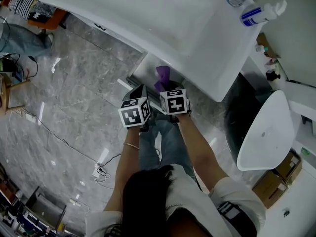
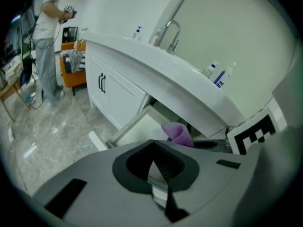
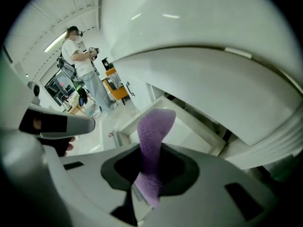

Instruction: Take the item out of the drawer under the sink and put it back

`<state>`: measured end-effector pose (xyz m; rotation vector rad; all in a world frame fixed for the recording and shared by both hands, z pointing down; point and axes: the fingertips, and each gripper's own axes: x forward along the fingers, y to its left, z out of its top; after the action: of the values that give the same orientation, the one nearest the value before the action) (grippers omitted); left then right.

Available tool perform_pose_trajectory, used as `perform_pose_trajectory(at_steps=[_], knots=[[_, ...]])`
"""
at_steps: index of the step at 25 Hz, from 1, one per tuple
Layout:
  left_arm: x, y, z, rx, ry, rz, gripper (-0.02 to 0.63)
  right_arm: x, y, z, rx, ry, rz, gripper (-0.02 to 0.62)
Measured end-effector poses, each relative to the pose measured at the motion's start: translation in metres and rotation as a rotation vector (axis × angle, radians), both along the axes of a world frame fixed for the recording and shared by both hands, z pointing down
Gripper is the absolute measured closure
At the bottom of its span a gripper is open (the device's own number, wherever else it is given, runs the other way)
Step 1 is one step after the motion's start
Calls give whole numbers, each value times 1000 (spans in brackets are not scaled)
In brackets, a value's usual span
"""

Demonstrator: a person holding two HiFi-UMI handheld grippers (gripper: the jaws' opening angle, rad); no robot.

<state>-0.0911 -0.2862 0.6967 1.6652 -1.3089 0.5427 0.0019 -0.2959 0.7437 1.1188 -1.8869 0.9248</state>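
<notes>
Under the white sink (image 1: 197,33) the drawer (image 1: 142,68) stands pulled out, its pale inside showing (image 2: 142,126) (image 3: 189,126). My right gripper (image 1: 167,87) (image 3: 147,186) is shut on a purple cloth (image 1: 163,75) (image 3: 152,136). The cloth sticks up out of the jaws, above the drawer's opening. It also shows in the left gripper view as a purple fold (image 2: 179,132) over the drawer. My left gripper (image 1: 136,94) (image 2: 154,169) hangs just left of the right one, in front of the drawer. Its jaws are shut with nothing between them.
Bottles (image 1: 256,15) stand at the sink's back corner, by the faucet (image 2: 173,32). A white toilet (image 1: 264,132) and cardboard boxes (image 1: 276,179) lie to the right. Cabinet doors (image 2: 109,93) flank the drawer on the left. Cables (image 1: 98,169) cross the marble floor. Another person (image 2: 45,32) stands far off.
</notes>
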Motion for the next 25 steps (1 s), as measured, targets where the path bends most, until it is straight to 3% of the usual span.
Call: perform_pose_trajectory(at_steps=[2,7,12,16,25], knots=[[0,1,-11,26,-29,24,603,-3,2,-16,25,-12,-4,503],[4,5,-43,69,26,13,602,-10,12,-57,89,-41,-6,503],[2,14,-72,128,10,34,603,-12,22,-98,143,-74,19,503],[4,26,-100,212,-47,104,602,-15,27,-138,230,-59,-3,503],[12,13,-184,434,13,70,603,-9,26,-222,437,-93,42,503]])
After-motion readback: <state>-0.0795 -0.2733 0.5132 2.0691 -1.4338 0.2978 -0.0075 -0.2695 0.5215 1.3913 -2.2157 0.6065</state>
